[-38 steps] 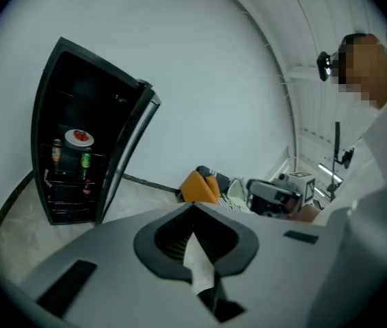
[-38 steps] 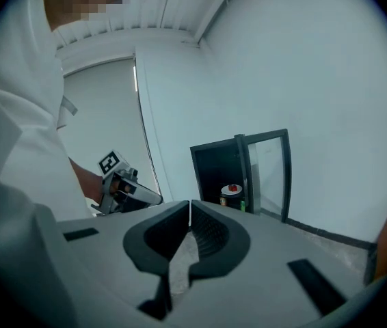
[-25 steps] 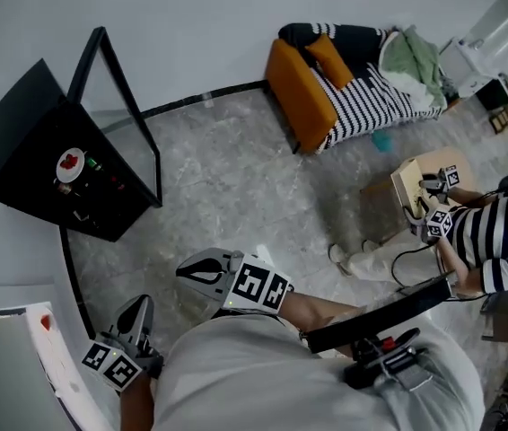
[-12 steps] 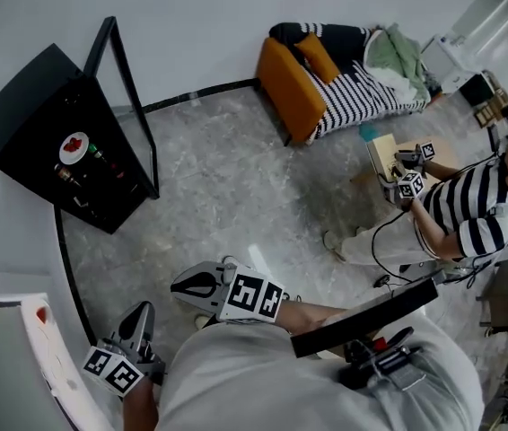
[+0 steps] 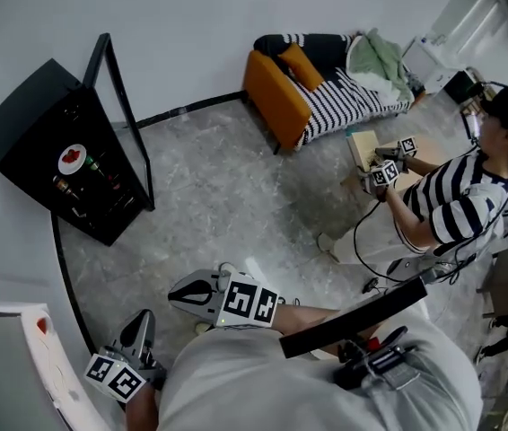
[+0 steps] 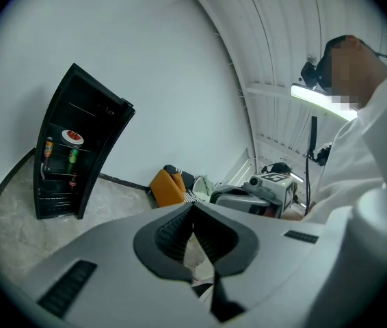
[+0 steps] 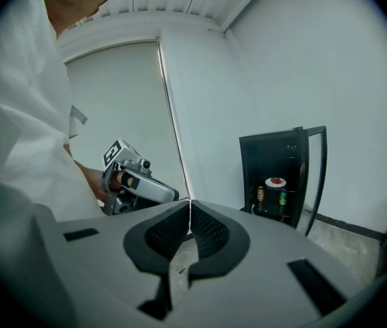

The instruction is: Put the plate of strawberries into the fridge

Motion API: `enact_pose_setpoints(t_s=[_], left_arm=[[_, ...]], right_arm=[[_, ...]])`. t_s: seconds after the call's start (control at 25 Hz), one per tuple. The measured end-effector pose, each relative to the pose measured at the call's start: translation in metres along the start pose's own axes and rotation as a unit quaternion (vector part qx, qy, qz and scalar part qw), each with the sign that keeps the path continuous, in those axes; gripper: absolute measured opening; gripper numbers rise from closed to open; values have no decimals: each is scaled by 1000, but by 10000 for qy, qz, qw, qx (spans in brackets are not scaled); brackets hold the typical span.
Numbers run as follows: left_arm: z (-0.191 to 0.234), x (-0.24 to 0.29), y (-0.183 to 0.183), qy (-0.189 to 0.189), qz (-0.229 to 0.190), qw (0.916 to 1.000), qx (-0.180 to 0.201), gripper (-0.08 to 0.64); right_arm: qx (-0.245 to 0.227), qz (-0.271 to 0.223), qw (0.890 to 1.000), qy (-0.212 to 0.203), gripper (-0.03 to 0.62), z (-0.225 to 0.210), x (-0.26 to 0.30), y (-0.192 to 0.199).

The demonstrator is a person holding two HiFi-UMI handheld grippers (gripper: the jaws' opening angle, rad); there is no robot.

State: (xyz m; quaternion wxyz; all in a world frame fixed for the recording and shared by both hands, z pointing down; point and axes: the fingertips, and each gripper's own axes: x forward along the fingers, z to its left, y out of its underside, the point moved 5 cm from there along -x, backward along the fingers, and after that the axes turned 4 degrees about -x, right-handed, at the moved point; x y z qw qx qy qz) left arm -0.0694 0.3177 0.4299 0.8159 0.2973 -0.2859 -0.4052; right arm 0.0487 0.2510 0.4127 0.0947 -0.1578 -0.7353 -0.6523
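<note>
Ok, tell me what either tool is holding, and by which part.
Nothing. The left tool and right tool are shut and empty; the plate of strawberries sits in the fridge.

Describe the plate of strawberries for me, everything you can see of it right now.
The plate of strawberries is a small, round white plate with a red heap of berries in its middle; the single berries are too small to count. It lies flat in the upper part of the open black fridge, above the row of drinks. Nothing rests on it, and nothing beyond the fridge's interior appears to touch it.
</note>
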Motion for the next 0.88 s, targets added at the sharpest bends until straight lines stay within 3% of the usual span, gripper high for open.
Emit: enact_pose_setpoints(t_s=[0.4,0.88], left_arm=[[-6,-24,2,3,-27,10000,-4,12],[11,-43,25,-6,-85,10000,22,14]], right_arm=[[-99,76,9999,-9,19,22,3,-13],[-265,111,9996,-20,18,41,18,0]])
